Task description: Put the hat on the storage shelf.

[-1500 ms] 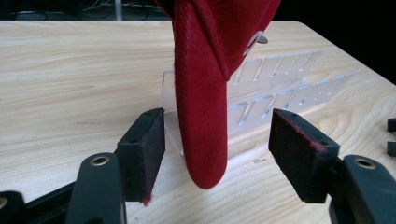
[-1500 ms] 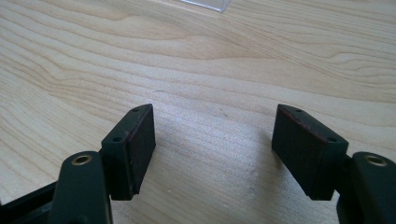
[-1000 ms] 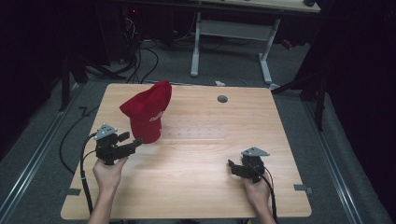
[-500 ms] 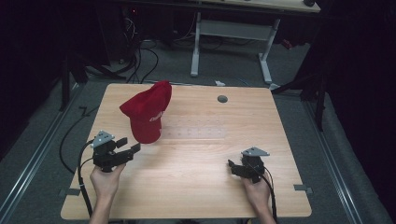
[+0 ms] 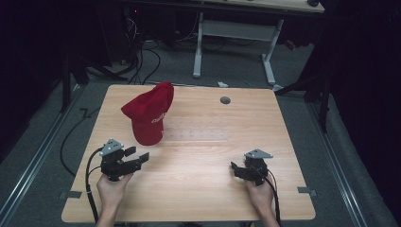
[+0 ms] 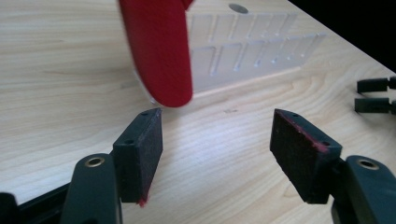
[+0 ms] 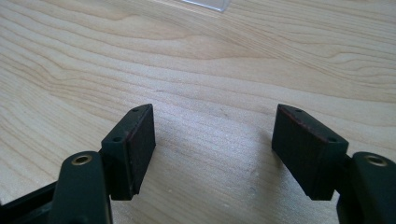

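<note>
Ahead of your left gripper (image 6: pixel 215 149), just past the fingertips (image 6: pixel 144 140) and a little toward the left one, hangs the cap's (image 5: pixel 150 115) red brim (image 6: pixel 161 51). Nothing between the pads; jaws stand wide apart. Cap rests on the table (image 5: pixel 198 189), partly over a clear tray (image 6: pixel 252 51). Your right gripper (image 7: pixel 212 149) is also spread, bare wood between its fingers, cap well off.

Judged: cap is light, crown soft and will collapse if pinched. Brim looks stiff, cloth-covered, not slippery. Take the brim edge-on, one pad above and one below. Expect the crown to dangle and swing.
</note>
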The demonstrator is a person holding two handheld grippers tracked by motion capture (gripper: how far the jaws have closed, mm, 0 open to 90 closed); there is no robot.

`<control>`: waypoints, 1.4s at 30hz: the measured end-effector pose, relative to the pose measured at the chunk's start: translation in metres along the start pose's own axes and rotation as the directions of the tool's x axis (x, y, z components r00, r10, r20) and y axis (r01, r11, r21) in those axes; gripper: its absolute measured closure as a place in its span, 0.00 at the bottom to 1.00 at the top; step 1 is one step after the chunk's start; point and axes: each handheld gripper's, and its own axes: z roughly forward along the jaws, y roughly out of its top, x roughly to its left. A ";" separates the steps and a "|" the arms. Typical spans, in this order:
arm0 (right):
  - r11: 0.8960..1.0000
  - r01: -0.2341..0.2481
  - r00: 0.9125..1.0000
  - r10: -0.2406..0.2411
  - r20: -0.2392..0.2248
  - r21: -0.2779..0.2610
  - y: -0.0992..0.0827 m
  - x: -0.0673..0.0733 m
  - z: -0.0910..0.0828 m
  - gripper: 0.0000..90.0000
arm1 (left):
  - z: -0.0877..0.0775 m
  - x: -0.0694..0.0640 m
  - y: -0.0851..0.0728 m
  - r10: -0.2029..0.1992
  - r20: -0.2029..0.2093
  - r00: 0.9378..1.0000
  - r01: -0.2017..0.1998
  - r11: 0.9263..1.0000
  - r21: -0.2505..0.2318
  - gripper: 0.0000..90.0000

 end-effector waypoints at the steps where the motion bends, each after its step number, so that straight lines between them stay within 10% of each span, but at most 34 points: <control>1: 1.000 -0.001 1.000 0.001 0.000 0.000 0.000 0.000 0.000 0.34 | 0.001 -0.001 -0.002 0.003 0.000 1.000 -0.003 1.000 0.006 0.39; 29: 1.000 0.001 1.000 -0.001 -0.001 0.000 0.000 0.000 0.000 0.34 | 0.022 -0.008 -0.051 0.092 -0.031 0.995 -0.089 0.992 0.095 0.38; 42: 1.000 0.001 1.000 -0.001 -0.002 0.000 0.000 0.000 0.000 0.34 | 0.039 -0.002 -0.078 0.209 -0.092 0.974 -0.194 0.969 0.155 0.38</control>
